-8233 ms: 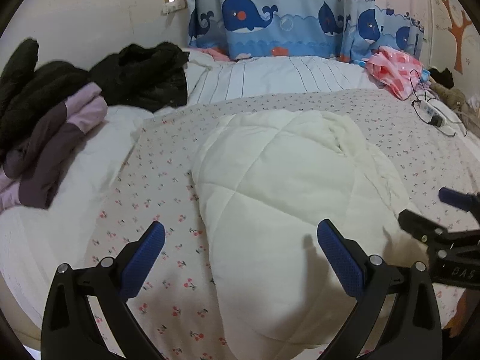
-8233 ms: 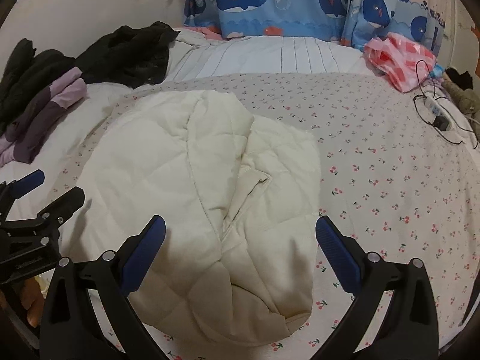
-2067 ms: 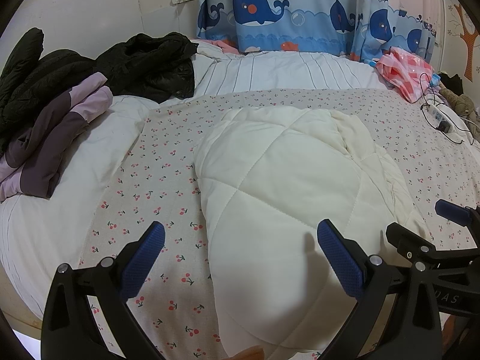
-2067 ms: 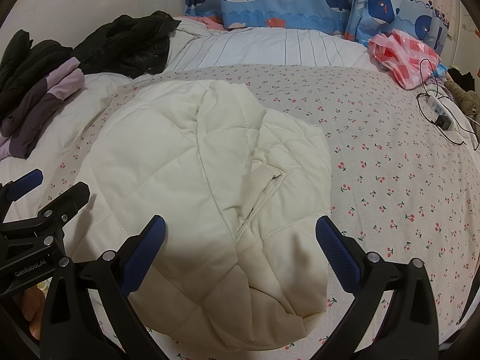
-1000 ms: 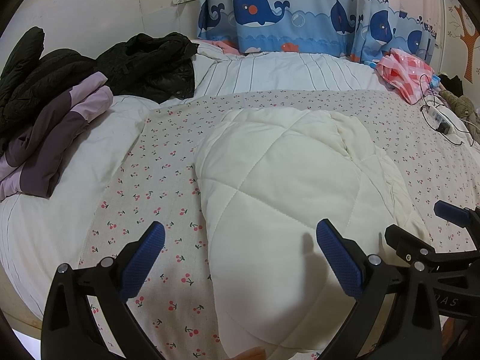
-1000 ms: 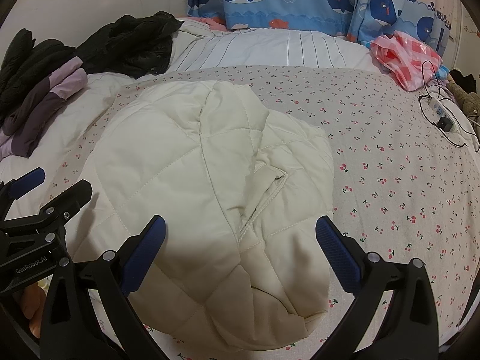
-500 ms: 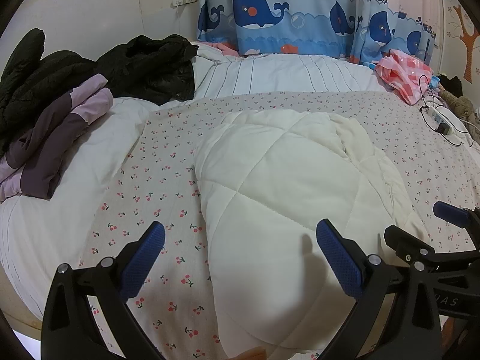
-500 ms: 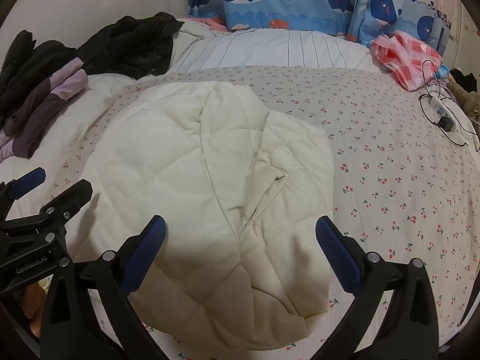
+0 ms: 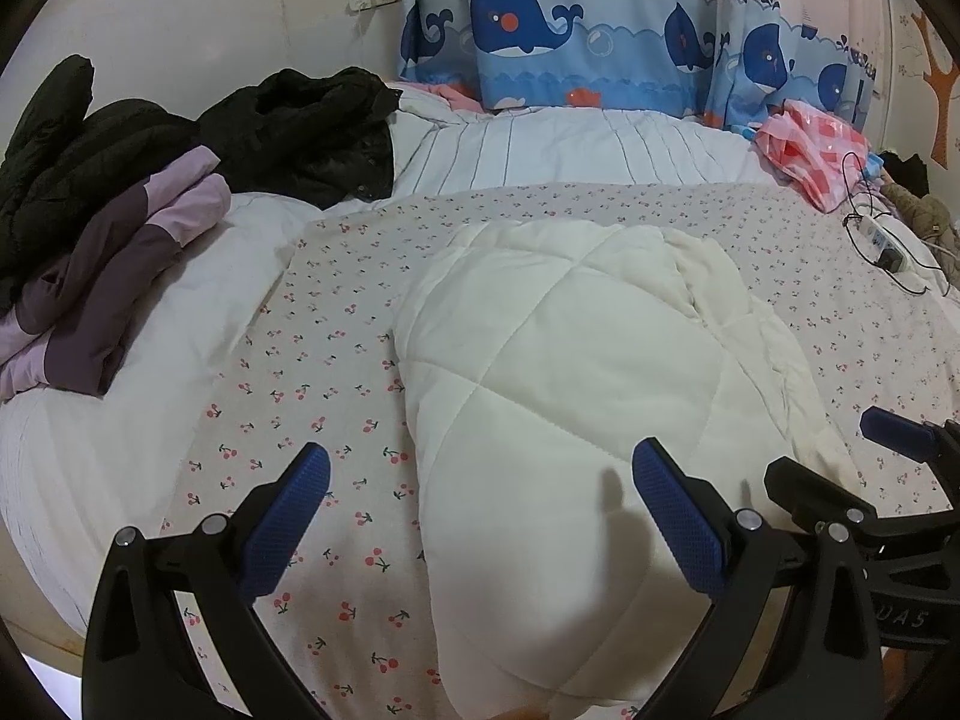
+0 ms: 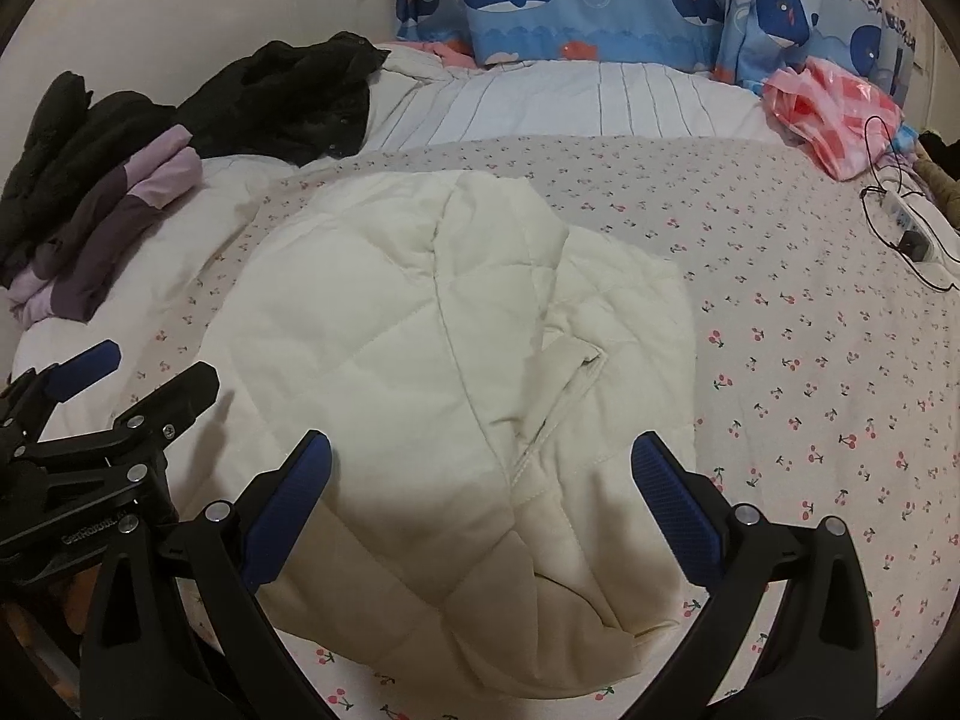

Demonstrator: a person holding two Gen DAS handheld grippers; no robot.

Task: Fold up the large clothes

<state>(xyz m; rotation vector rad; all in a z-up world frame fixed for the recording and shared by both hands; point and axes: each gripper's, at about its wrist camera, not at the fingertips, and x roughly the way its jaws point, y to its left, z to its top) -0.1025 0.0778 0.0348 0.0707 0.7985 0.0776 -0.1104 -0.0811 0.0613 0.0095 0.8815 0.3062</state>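
Both claws are held wide apart and empty: the left claw (image 9: pixel 480 498) and the right claw (image 10: pixel 480 492) are poised side by side above the near edge of the bed (image 9: pixel 336 324). Directly ahead of and beneath their tips, the folded cream quilted coat (image 10: pixel 444 360) is spread on the cherry-print sheet (image 10: pixel 810 360). Farther off to the left, a purple garment (image 9: pixel 108 276) and black jackets (image 9: pixel 300 126) are piled.

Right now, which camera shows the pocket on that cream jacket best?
The right wrist view: the pocket opening sits in plain sight on the jacket. The left wrist view shows only the jacket's smooth quilted side; the pocket is hidden.
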